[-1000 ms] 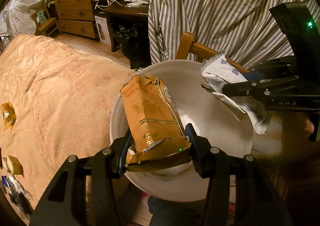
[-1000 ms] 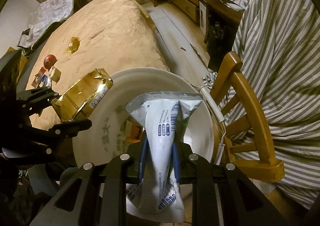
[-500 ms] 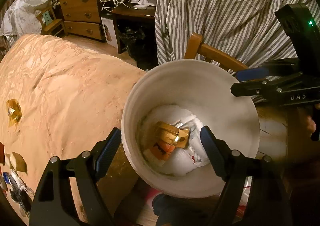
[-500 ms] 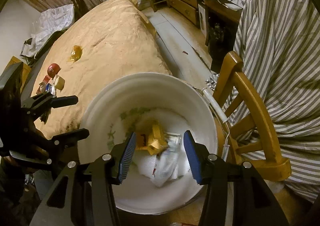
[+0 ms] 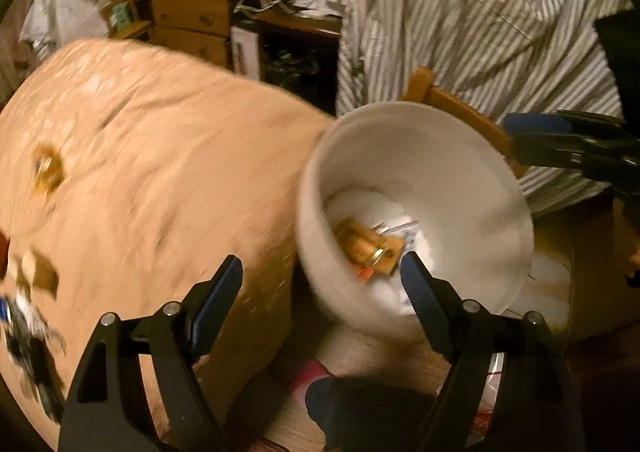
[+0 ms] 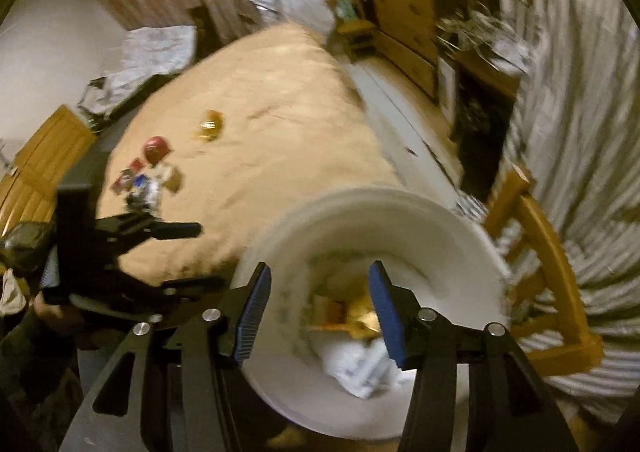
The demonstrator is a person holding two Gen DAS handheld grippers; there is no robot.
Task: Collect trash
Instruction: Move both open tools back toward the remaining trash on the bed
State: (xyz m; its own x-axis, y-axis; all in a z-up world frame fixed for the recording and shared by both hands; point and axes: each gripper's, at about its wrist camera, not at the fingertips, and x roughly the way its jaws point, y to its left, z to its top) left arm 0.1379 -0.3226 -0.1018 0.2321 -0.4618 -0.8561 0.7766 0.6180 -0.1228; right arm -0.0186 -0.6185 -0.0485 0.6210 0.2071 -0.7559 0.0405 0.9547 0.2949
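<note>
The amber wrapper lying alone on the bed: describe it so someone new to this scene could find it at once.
Start from the big tan bedspread that fills the middle of the right wrist view. Partway up it, beyond the cluster of small litter near the left hand-held gripper, lies a shiny amber wrapper. Unlike those pieces it sits by itself and is glossy and golden, not red, white or blue.

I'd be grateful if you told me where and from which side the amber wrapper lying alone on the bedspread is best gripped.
Judging by the blurred frames, the amber wrapper lies flat and crinkled on the tan bedspread, apart from the other litter. I would come from above with the empty left gripper, fingers straddling a raised crinkle near its middle, since a flat edge offers little to pinch.
</note>
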